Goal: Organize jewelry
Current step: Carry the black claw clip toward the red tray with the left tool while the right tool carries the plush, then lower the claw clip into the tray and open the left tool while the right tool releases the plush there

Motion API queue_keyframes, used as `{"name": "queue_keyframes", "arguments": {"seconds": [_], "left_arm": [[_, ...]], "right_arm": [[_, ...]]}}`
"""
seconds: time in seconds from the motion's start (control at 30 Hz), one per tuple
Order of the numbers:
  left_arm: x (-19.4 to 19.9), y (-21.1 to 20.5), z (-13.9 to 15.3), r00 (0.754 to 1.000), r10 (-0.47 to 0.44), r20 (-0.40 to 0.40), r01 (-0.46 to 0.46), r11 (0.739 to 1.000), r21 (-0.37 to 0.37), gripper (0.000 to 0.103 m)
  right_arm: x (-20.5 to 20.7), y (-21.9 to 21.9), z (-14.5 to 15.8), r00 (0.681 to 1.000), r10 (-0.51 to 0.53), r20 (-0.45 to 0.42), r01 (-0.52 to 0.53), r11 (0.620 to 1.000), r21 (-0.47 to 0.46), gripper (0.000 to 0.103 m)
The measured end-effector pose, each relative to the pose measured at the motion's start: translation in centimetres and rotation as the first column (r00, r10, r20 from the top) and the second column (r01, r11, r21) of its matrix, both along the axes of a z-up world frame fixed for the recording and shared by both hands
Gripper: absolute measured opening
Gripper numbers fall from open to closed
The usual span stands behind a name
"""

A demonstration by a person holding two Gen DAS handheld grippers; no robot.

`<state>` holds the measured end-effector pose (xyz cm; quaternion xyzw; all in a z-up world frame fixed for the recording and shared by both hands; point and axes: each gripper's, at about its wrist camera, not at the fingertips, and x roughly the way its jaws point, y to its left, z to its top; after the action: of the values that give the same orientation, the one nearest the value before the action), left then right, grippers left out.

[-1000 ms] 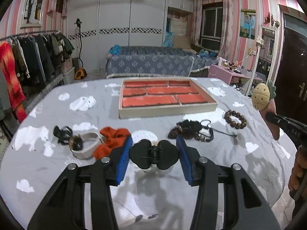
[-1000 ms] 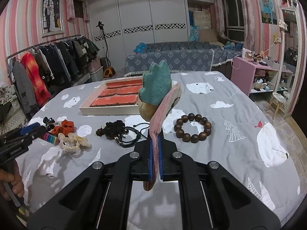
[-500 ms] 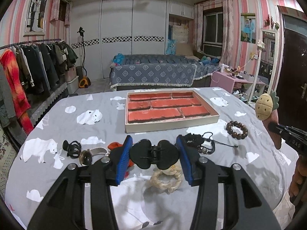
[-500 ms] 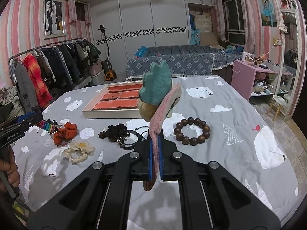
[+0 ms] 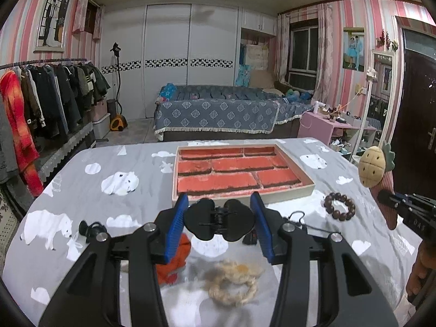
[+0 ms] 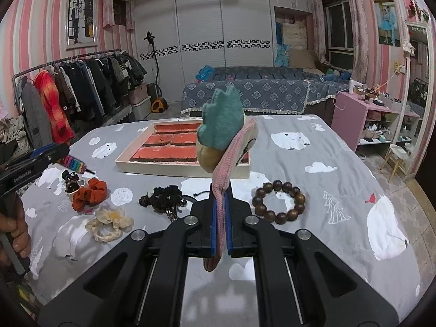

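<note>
My left gripper [image 5: 219,222] is shut on a black claw hair clip [image 5: 218,219] and holds it above the table, short of the tray. The wooden tray [image 5: 305,190] has orange-red compartments; it also shows in the right wrist view [image 6: 141,167]. My right gripper [image 6: 221,227] is shut on a pink hair clip with a felt pineapple [image 6: 220,128], held upright; the pineapple also shows at the right of the left wrist view [image 5: 372,170]. A brown bead bracelet [image 6: 278,201], a cream scrunchie [image 6: 109,224], an orange scrunchie [image 6: 90,194] and a black tangle of jewelry [image 6: 163,200] lie on the table.
The table has a grey cloth with white bears [image 6: 340,190]. A rainbow clip [image 6: 72,162] and dark glasses-like pieces [image 6: 70,179] lie at the left. A clothes rack [image 5: 41,103], a bed [image 5: 223,111] and a pink cabinet [image 6: 362,120] stand beyond.
My left gripper has lifted with the black claw clip and moved toward the tray; the scrunchies now lie below it. My right gripper has risen slightly, still holding the pineapple clip.
</note>
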<state>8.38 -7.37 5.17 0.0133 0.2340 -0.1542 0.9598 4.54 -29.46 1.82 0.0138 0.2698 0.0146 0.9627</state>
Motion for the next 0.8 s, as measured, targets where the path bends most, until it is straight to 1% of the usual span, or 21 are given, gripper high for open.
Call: {"name": "queue_keyframes", "arguments": {"seconds": [0.17,0.3,0.57,0.67,0.73,0.77,0.8], "left_arm": [[1.2,-0.4,0.7,1.0,-0.011,0.022,0.011,1.0,0.001,0.047],[3.2,-0.8,0.9,1.0,-0.003,0.028,0.003,1.0,0.003,0.047],[7.3,-1.2,1.7,0.998,0.029,0.049,-0.028,0.999,-0.024,0.047],[8.9,-1.3,1.5,0.999,0.028,0.04,-0.027,0.999,-0.044,0.047],[10.3,-1.7,1.0,0.999,0.024,0.029,-0.023,0.999,-0.04,0.047],[11.0,-1.9,0.7,1.0,0.022,0.021,-0.021,0.999,-0.039,0.047],[12.3,-2.4,0.1,1.0,0.003,-0.012,-0.003,1.0,-0.022,0.047]], "right_arm": [[1.2,0.5,0.5,1.0,0.012,0.006,-0.012,1.0,-0.014,0.006],[2.7,0.4,1.1,1.0,0.015,0.016,-0.015,1.0,-0.014,0.006],[7.3,0.8,2.6,0.998,0.026,0.054,-0.025,1.0,-0.011,0.006],[9.5,1.1,2.4,0.998,0.039,0.048,-0.038,0.999,-0.014,0.006],[11.1,1.2,1.9,0.998,0.048,0.038,-0.048,0.999,-0.009,0.006],[12.0,1.2,1.5,0.998,0.051,0.027,-0.051,0.999,-0.002,0.006],[12.8,1.1,1.1,0.999,0.05,0.018,-0.051,0.999,0.007,0.006]]}}
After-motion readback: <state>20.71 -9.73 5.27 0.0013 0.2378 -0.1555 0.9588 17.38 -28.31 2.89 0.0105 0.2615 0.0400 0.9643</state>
